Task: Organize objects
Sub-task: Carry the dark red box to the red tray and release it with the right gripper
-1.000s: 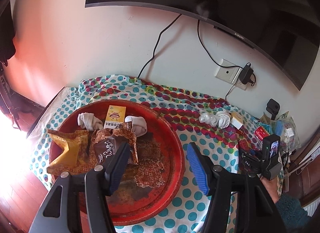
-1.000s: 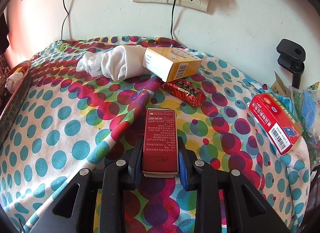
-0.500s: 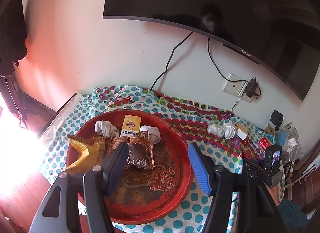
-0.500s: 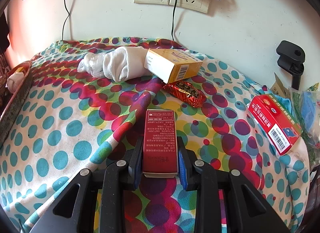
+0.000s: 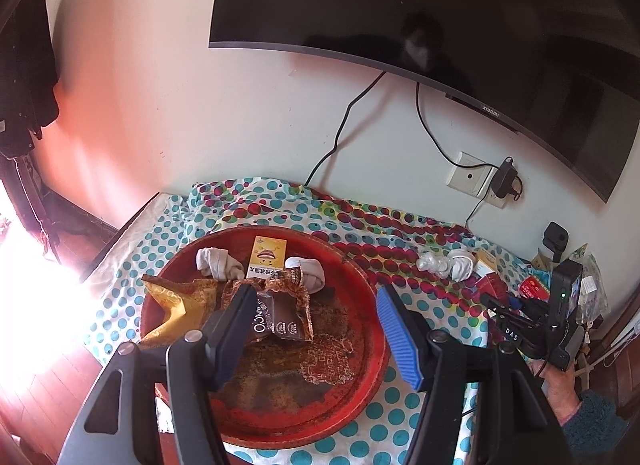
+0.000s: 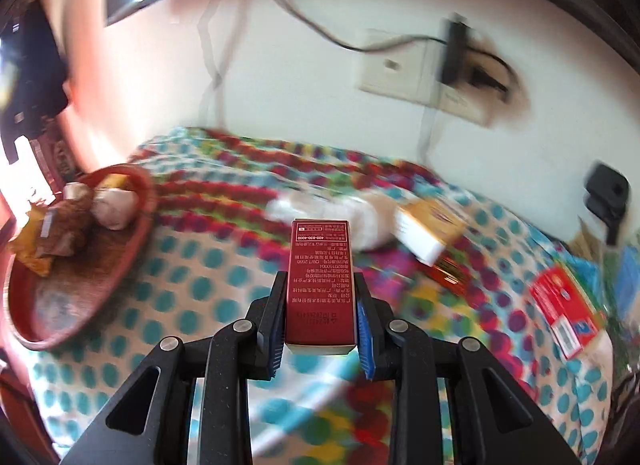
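Gripping the dark red carton (image 6: 321,281) only near its base, the right gripper (image 6: 320,331) risks tipping it out mid-swing, while the left gripper (image 5: 316,329) hangs open-jawed over the red tray (image 5: 372,349).

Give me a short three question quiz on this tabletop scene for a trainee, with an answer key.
1. True or false: the right gripper is shut on the dark red box.
2. What is between the left gripper's jaws?
A. a sock
B. a wrapper
C. nothing
3. Fill in: the small yellow box lies in the red ____.

Key: 1 true; 2 C; 3 tray.
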Tool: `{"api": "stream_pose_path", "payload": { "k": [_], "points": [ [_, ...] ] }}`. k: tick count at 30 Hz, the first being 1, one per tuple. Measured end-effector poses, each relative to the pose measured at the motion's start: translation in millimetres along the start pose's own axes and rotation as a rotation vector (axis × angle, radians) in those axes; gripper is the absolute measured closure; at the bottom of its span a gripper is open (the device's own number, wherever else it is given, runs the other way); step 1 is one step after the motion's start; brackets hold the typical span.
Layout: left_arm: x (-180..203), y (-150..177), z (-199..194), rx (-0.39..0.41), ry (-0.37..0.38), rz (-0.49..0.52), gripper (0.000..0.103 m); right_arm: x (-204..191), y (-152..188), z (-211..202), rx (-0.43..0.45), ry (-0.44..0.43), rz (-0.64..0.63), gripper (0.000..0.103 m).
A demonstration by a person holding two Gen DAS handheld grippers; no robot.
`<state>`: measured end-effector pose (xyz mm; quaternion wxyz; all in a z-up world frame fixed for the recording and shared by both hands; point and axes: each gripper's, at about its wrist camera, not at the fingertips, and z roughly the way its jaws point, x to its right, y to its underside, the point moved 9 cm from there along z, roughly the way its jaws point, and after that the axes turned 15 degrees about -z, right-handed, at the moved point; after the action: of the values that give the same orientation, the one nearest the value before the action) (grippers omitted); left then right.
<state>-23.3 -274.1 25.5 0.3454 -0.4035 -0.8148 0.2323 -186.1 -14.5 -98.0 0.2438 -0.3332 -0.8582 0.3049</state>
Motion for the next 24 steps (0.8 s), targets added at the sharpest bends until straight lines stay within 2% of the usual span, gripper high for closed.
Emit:
{"api": "stream_pose_path", "payload": {
  "k": [5, 8, 12, 14, 19, 24],
  "points": [
    [-7.2, -6.7, -7.4, 0.016, 0.014, -0.037, 0.039, -78.8, -47.8, 6.8, 0.036, -0.2, -0.05, 0.075],
    [-13.3, -10.4, -7.9, 0.026, -0.004, -0.042, 0.039, -121.5, -64.1, 18.4, 0.027, -0.268, -0.088, 0.075],
    [-25.9, -12.2, -4.2, 0.024, -0.047, -0.058, 0.039, -163.2, -67.3, 52.4, -0.041, -0.295, -0.146, 0.075],
    [-29.9, -16.1, -7.5, 0.037, -0.035, -0.073, 0.039, -177.6, -67.0, 63.5, -0.06, -0.296, -0.161, 0.075],
    [-38.7, -18.0, -7.1, 0.031, -0.035, -0.103, 0.039, -198.2, -67.6, 86.7, -0.111, -0.295, -0.209, 0.075],
    [-33.2, -15.1, -5.9, 0.016, -0.012, -0.103, 0.039, -212.7, -64.3, 97.6, -0.14, -0.322, -0.197, 0.075]
  ]
}}
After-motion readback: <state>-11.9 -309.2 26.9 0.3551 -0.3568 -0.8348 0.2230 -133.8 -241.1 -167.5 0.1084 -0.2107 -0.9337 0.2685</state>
